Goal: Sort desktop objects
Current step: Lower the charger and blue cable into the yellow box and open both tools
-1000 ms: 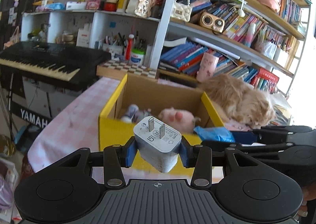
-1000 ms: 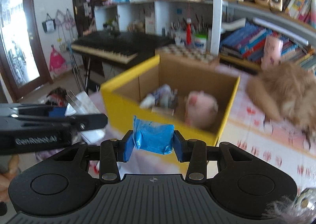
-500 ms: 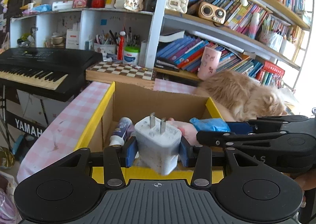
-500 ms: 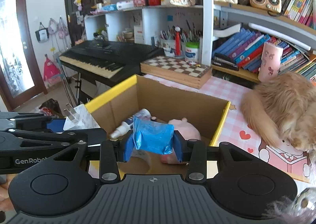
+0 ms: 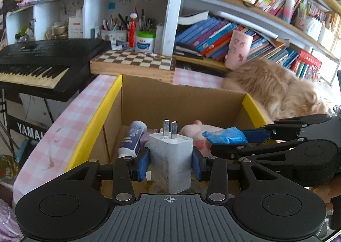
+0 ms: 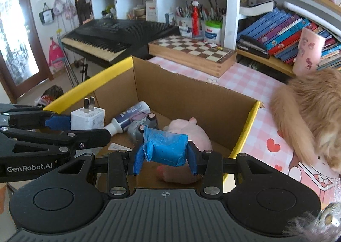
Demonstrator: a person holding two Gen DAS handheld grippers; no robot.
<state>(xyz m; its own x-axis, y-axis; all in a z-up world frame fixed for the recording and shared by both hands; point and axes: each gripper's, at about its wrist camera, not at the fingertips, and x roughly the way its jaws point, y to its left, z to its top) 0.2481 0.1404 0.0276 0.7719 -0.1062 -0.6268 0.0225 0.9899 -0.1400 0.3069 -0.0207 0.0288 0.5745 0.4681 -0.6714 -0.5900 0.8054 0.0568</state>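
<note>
My left gripper (image 5: 171,166) grips a white plug charger (image 5: 170,150) with its prongs up, and its jaws are closing a little tighter on it. My right gripper (image 6: 164,155) is shut on a crumpled blue packet (image 6: 165,149). Both hang side by side over the near part of an open cardboard box with yellow rims (image 5: 96,118) (image 6: 247,126). Inside the box lie a pink plush toy (image 6: 188,133), a white and purple tube (image 6: 130,116) and a grey item (image 6: 140,130). The left wrist view also catches the blue packet (image 5: 223,136), and the right wrist view the charger (image 6: 87,118).
A furry orange cat (image 5: 277,90) lies on the pink checked tablecloth right of the box. Behind the box sit a wooden chessboard (image 5: 132,62) and a pink cup (image 5: 237,50). A black keyboard (image 5: 42,58) stands at left, with crowded bookshelves behind.
Both grippers have moved forward and slightly down, from in front of the box's near wall to over its opening. They still carry the charger and the blue packet.
</note>
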